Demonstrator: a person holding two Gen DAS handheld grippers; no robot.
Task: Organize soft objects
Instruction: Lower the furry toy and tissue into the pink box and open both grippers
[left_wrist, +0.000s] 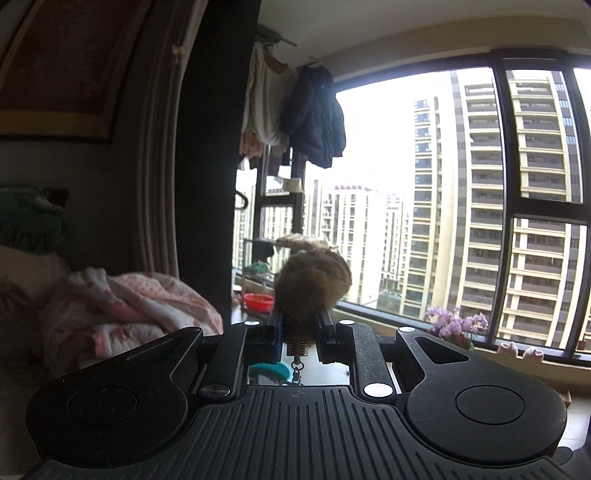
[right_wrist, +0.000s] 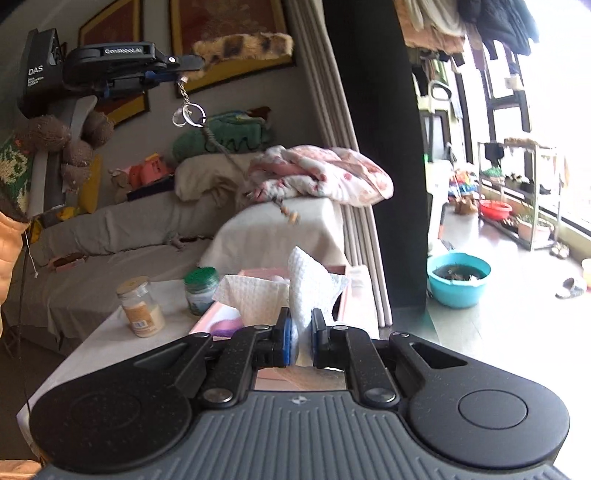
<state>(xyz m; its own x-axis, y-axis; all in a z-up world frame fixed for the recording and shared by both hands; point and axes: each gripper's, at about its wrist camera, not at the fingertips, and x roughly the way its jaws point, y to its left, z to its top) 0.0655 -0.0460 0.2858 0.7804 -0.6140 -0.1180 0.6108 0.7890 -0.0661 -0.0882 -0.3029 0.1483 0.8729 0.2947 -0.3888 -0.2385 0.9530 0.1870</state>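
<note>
My right gripper pinches the white cloth directly over the pink box; left gripper clamps the fur tail high, farther off.

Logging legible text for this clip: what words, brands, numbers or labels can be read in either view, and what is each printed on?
"GenRobot.AI" – on the arm of the left claw, seen from the right wrist view.
"DAS" – on the black housing behind that claw; the small lines beneath it are too blurred to read.
Orange label on the glass jar: too small to read.
Label on the green-lidded jar: unreadable.
Left wrist view: no readable text.
</note>
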